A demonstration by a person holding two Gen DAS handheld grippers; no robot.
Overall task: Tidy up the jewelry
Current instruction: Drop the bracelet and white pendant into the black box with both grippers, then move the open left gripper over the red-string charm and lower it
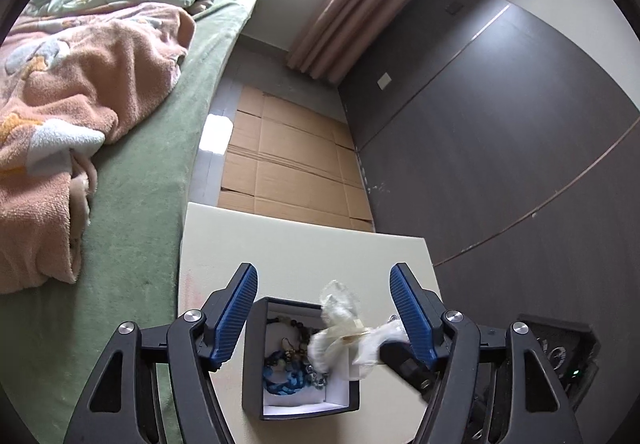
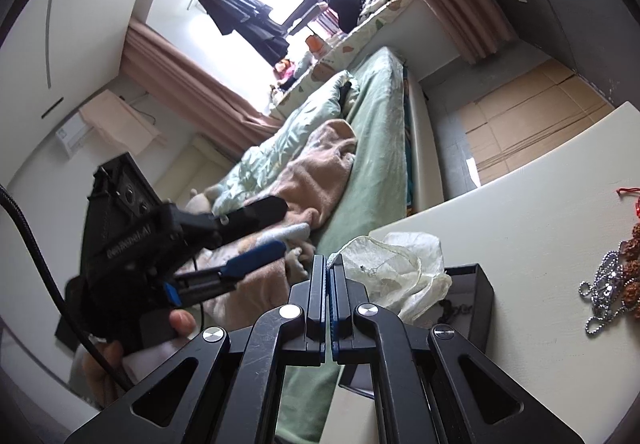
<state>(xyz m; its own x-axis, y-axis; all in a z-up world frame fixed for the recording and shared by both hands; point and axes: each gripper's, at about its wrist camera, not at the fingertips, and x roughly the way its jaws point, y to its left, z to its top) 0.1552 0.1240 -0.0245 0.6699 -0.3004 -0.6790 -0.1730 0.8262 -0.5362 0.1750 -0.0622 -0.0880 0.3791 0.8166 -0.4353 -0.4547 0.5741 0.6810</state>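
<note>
A black jewelry box with a white lining stands open on the cream table. Inside lie blue beads and dark bead bracelets. My left gripper is open above the box, one finger on each side. My right gripper is shut on the edge of a white sheer pouch, which hangs over the box. In the left wrist view the pouch and the right gripper's tip are over the box's right side. The left gripper shows in the right wrist view.
A silver ball chain and brown bead strands lie on the table to the right, with a red cord. A bed with a green sheet and pink blanket is on the left. Cardboard covers the floor beyond.
</note>
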